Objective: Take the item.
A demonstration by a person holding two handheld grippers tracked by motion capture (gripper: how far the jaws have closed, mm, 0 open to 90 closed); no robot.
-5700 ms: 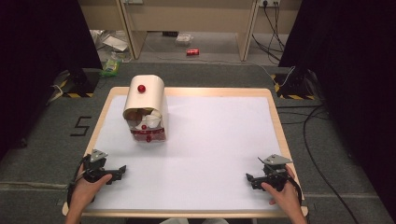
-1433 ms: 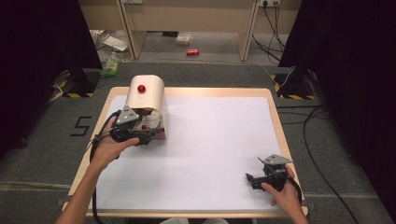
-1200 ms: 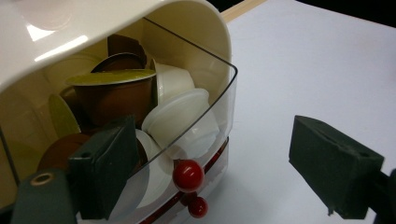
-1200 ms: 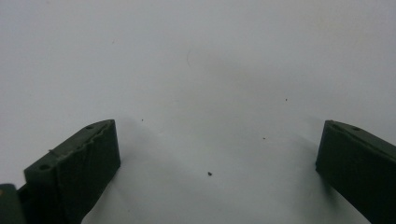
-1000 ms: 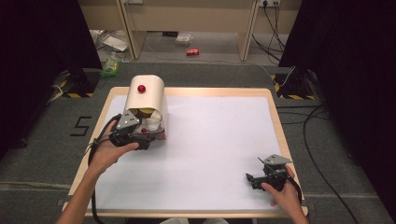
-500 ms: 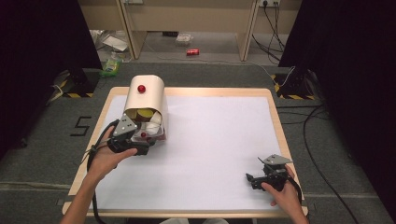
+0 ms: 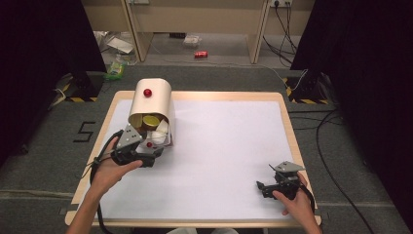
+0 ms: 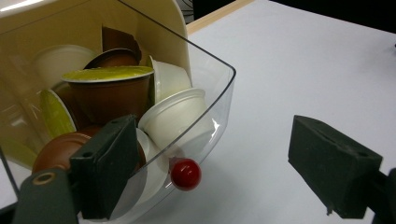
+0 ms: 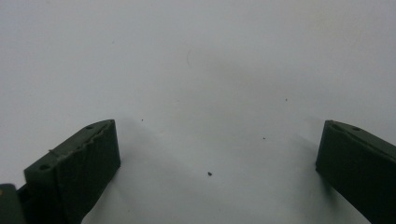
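Note:
A cream rounded capsule holder [image 7: 152, 103] with a red knob on top [image 7: 147, 92] stands at the table's far left. Its clear front bin [image 8: 212, 88] is tipped out and holds several coffee capsules [image 8: 109, 91], brown, white and green-lidded. A small red knob [image 8: 185, 173] sits on the bin's front wall. My left gripper [image 7: 152, 157] is right at the bin front and stands open [image 8: 210, 154]: the knob lies between the jaws, nearer the left one, with neither pad touching it. My right gripper [image 7: 261, 188] rests open at the near right, with bare table between its jaws [image 9: 217, 140].
The white table top [image 7: 229, 136] has a wooden rim. Cables trail from both grippers. Beyond the table's far edge are grey floor, wooden furniture legs, a red can [image 7: 200, 54] and some litter.
The left hand and gripper have shifted slightly toward the near edge in front of the capsule holder. The right gripper has stayed put.

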